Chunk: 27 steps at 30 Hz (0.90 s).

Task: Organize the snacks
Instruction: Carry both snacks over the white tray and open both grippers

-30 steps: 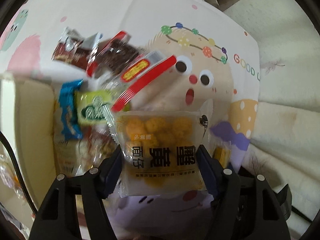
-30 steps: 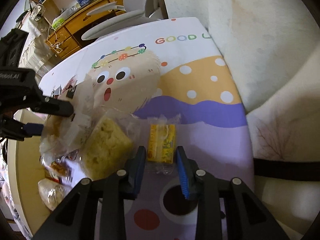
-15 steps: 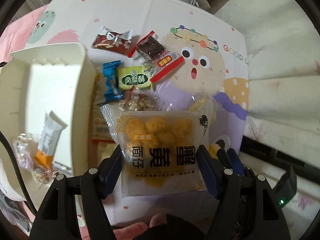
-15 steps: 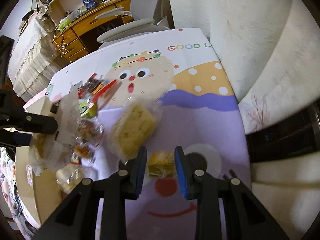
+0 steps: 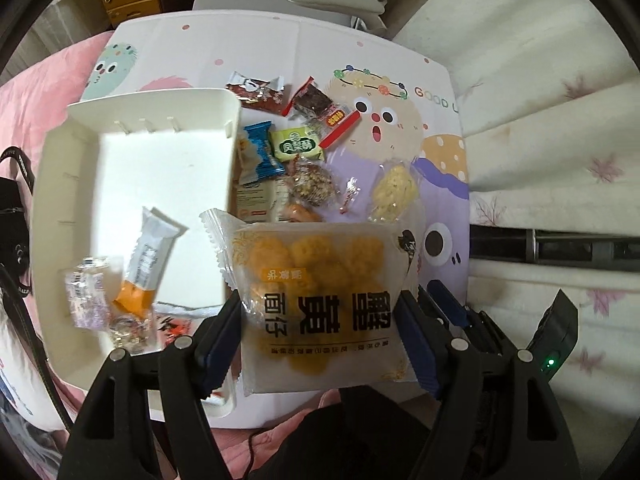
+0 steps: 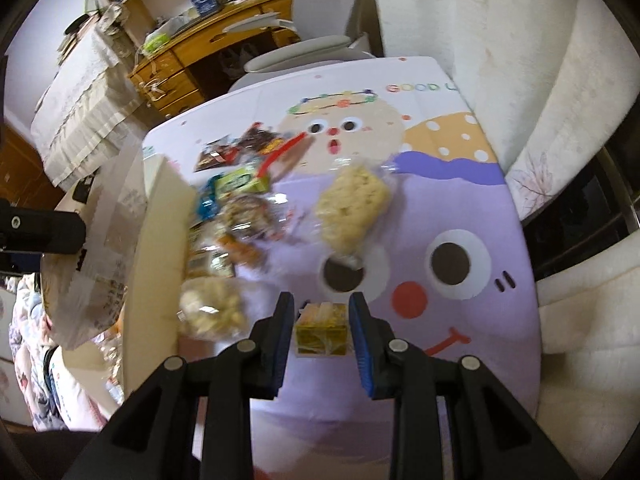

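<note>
My left gripper [image 5: 320, 320] is shut on a clear packet of orange puffed snacks [image 5: 320, 292], held in the air over the table's near edge, right of a white bin [image 5: 132, 184]. The bin holds a white-and-orange bar [image 5: 146, 260] and a few small wrapped sweets [image 5: 92, 300]. My right gripper [image 6: 320, 328] is shut on a small yellow packet [image 6: 321, 330], lifted above the cartoon tablecloth [image 6: 460, 320]. Several loose snacks [image 5: 296, 148] lie in a pile beside the bin; they also show in the right wrist view [image 6: 244, 200].
A pale rice-cake packet [image 6: 352, 200] lies apart, right of the pile. The bin's side wall [image 6: 160, 248] stands left of my right gripper. A grey chair [image 5: 288, 4] is at the table's far edge, white bedding [image 5: 560, 120] to the right.
Both grippers have risen and pulled back from the table with their packets. The right gripper closed on the yellow packet and lifted it. The white bin came into the left wrist view.
</note>
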Motion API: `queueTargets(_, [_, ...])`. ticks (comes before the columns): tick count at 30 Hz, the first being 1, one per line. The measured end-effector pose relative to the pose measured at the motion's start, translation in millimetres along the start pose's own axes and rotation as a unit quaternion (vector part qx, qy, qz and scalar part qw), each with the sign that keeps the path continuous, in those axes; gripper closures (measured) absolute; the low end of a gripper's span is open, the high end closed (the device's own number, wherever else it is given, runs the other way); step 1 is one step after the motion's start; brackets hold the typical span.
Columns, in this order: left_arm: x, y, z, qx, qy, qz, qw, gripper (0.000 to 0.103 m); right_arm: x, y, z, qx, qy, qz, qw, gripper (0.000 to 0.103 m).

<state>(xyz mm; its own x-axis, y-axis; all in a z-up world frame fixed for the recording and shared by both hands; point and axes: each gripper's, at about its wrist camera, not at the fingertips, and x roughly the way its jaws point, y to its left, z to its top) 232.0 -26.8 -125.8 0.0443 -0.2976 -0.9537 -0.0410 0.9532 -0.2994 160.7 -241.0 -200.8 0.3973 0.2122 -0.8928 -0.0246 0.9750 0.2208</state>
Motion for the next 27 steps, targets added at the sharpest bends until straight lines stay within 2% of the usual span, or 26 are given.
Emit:
queueTargets(7, [-36.6,40.5,-19.5,0.026,-0.022,-0.009,0.9994,0.03,-24.9,48.8,-9.5,-0.026,-0.028,-0.002,0.999,0.075])
queueTargets(15, [-74.1,90.5,-35.6,0.062,-0.044,-0.014,0.997,0.03,-53.7,102.8,-19.5,-0.014,-0.064,-0.006,0.998,0.075])
queueTargets(27, [-116.7,157.2,-41.9,0.106,-0.094,-0.022,0.9896,0.028,-90.6,189.8,-33.9,-0.02,-0.128,0.01,0.992,0.074])
